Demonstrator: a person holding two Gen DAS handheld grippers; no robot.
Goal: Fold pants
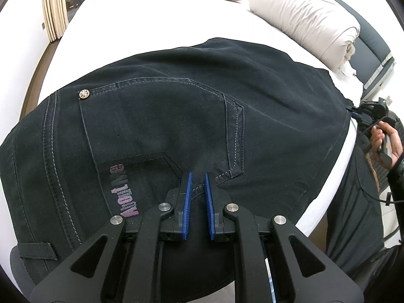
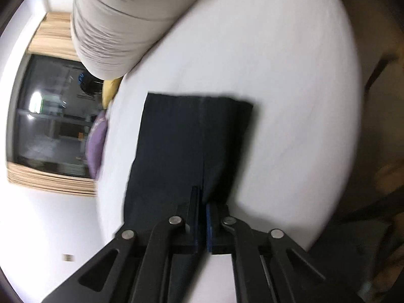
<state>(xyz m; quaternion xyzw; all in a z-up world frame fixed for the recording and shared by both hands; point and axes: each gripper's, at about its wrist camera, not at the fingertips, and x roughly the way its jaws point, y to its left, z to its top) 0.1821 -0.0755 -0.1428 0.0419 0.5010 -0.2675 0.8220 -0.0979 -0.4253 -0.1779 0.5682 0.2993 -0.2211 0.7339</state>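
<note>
Dark denim, thick and limp: the pants (image 1: 176, 101) lie spread on the white bed (image 1: 151, 25), seat and back pocket (image 1: 161, 123) toward me. They look weighty for cloth, soft, likely to sag and drag rather than slide. My left fingers (image 1: 197, 189) sit nearly together, pinched on cloth at the waist by the pocket's corner. My right fingers (image 2: 202, 202) are nearly closed over a leg seam; whether they grip, I cannot tell. Seams and waistband seem the surest holds.

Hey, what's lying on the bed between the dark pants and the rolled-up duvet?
Nothing: in the left wrist view only bare white sheet separates the pants from the rolled duvet.
</note>
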